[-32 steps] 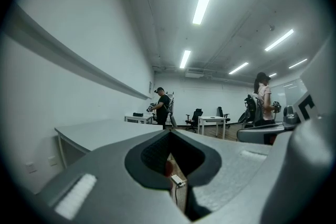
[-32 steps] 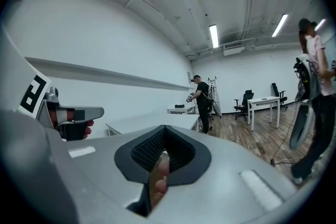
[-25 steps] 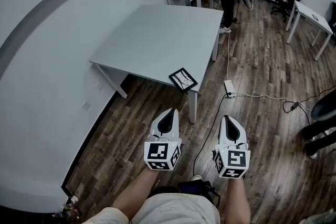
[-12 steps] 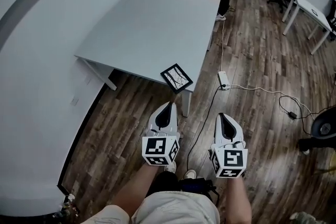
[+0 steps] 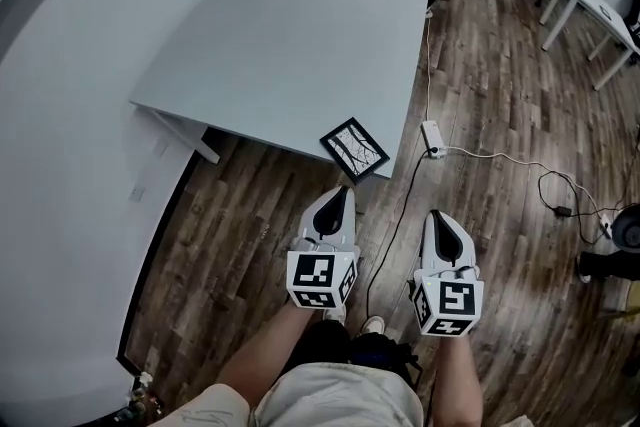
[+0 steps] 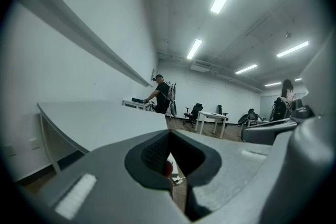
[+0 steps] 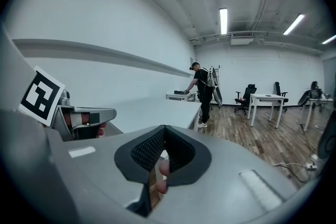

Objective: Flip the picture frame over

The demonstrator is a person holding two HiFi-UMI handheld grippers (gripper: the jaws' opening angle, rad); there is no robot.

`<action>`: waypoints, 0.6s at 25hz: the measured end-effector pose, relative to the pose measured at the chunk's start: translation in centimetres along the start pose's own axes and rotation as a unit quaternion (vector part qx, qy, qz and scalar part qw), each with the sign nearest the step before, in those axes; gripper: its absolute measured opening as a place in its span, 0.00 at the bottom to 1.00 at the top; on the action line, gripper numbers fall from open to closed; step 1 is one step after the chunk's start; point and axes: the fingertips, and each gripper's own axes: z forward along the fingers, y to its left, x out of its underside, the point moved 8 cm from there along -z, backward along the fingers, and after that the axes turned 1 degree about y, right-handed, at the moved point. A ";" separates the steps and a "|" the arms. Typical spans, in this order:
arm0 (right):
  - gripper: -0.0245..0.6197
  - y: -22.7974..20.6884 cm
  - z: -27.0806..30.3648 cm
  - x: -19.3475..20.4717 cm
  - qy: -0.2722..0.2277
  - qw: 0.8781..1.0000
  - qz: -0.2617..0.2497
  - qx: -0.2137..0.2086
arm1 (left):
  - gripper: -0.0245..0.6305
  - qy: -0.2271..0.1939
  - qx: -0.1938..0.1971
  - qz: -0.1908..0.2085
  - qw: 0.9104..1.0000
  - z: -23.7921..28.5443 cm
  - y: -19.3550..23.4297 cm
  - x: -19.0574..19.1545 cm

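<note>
The left tongs (image 5: pixel 338 195) and right tongs (image 5: pixel 437 220) hang closed and empty, short of the tabletop (image 5: pixel 290 45). The picture frame (image 5: pixel 355 150) lies at its near right corner, where a clumsy nudge could tip it onto the floor (image 5: pixel 500 115).

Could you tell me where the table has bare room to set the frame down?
Nearly the whole table is bare: everything left of and beyond the picture frame, which sits at its near right corner. Nothing is crowded; the left gripper and right gripper hang over the floor.
</note>
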 end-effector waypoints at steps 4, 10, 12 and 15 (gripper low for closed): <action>0.08 0.9 1.4 0.9 0.007 1.000 0.004 0.004 | 0.04 0.013 0.012 -0.004 1.000 1.1 1.2 1.2; 0.08 0.5 3.8 2.1 0.015 1.000 0.013 -0.008 | 0.04 0.045 0.019 -0.052 0.997 3.3 2.5 3.9; 0.08 -0.1 4.6 2.6 0.018 1.000 0.014 -0.017 | 0.05 0.051 0.016 -0.086 0.995 4.1 2.9 5.0; 0.08 -1.2 5.5 3.3 0.024 0.999 0.014 -0.030 | 0.09 0.052 0.005 -0.144 0.988 5.2 3.6 6.8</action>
